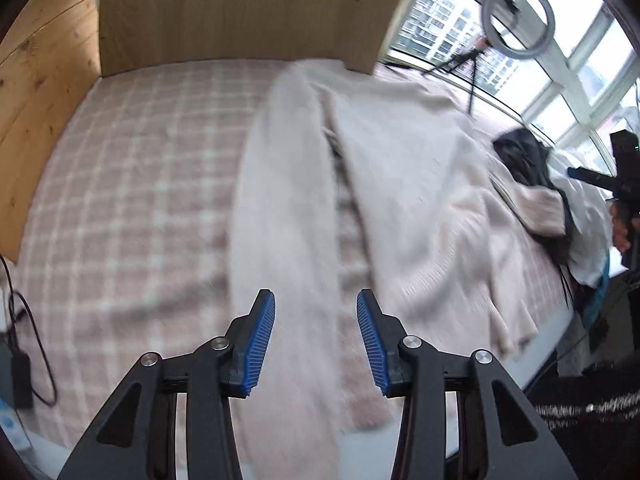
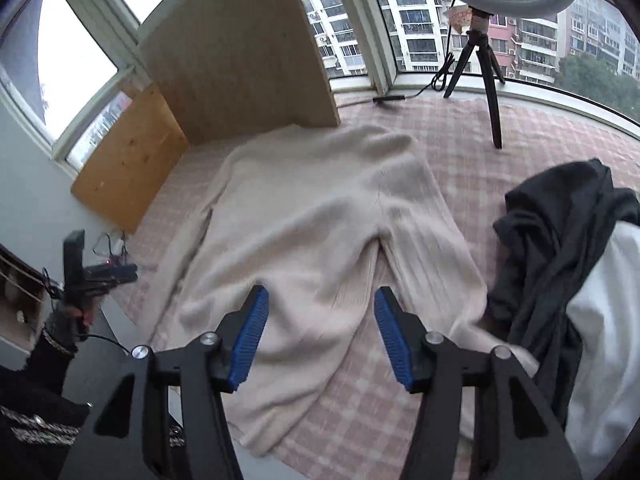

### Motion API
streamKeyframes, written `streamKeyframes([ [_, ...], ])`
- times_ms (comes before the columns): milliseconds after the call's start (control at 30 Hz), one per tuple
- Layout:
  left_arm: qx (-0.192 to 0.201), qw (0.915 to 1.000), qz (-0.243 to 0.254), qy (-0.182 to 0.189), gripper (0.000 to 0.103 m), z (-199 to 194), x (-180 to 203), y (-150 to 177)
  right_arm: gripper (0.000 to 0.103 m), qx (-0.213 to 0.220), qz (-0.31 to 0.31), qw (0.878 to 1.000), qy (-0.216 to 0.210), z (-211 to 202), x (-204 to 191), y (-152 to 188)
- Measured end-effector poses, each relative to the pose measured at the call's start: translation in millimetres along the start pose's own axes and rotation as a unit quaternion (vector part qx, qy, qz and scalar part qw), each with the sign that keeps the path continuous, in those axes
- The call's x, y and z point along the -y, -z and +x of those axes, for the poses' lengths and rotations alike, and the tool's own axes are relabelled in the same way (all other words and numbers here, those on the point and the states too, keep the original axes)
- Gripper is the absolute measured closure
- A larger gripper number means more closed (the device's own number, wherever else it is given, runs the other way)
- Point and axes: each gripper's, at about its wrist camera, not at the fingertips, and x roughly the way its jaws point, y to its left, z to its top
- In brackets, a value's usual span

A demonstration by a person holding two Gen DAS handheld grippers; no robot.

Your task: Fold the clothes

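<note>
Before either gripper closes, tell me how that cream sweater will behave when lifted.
The cream sweater will probably sag limply: it lies draped and creased over the checked bedcover. Its fuzzy knit should grip the ribbed blue pads. The loose sleeve will likely trail.

Bed with pink-and-white checked cover [image 2: 460, 160]. Cream sweater [image 2: 320, 220] spread flat at centre. Dark garment [image 2: 560, 232] heaped at 3 o'clock, touching white cloth [image 2: 608, 320]. Tripod [image 2: 486, 64] at 1 o'clock.
</note>
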Motion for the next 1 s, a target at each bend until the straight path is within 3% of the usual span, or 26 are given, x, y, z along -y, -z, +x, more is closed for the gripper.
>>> streamKeyframes([
  [100,-0.017,0.9993,0.012,0.032,0.062,-0.3,22.4,19.6,0.049,-0.055,-0.026,0.998,-0.004,32.3,-34.9,58.7],
  [167,-0.039,0.9977,0.023,0.051,0.062,6.7,36.7,30.4,0.049,-0.100,-0.074,0.992,0.003,61.3,-60.3,93.0],
  [267,-0.060,0.9957,0.057,0.039,0.062,21.2,56.9,41.8,0.049,-0.127,-0.130,0.983,0.034,86.4,-88.7,131.0],
  [400,-0.060,0.9953,0.059,0.047,0.062,20.6,65.8,50.8,0.049,-0.122,-0.194,0.973,0.037,101.6,-124.3,154.7],
  [600,-0.049,0.9956,0.063,0.049,0.062,12.6,71.8,62.8,0.049,-0.118,-0.251,0.959,0.056,136.7,-152.2,161.7],
  [667,-0.050,0.9956,0.061,0.050,0.062,11.7,73.5,69.8,0.056,-0.102,-0.260,0.959,0.056,133.8,-152.2,160.4],
  [700,-0.050,0.9956,0.061,0.051,0.062,11.5,75.2,73.1,0.083,-0.102,-0.251,0.961,0.052,130.0,-147.6,158.3],
  [733,-0.049,0.9956,0.062,0.050,0.062,10.6,78.2,76.5,0.098,-0.102,-0.234,0.966,0.045,123.9,-140.2,154.9],
  [800,-0.046,0.9955,0.070,0.045,0.062,8.8,86.0,82.8,0.099,-0.068,-0.190,0.979,0.037,96.7,-119.7,146.3],
  [900,-0.039,0.9949,0.080,0.048,0.062,8.8,101.9,90.1,0.099,0.023,-0.096,0.994,0.049,26.3,-75.9,135.2],
  [1000,-0.035,0.9938,0.088,0.057,0.062,15.0,117.5,94.0,0.099,0.097,-0.005,0.993,0.064,-27.3,-39.2,136.8],
])
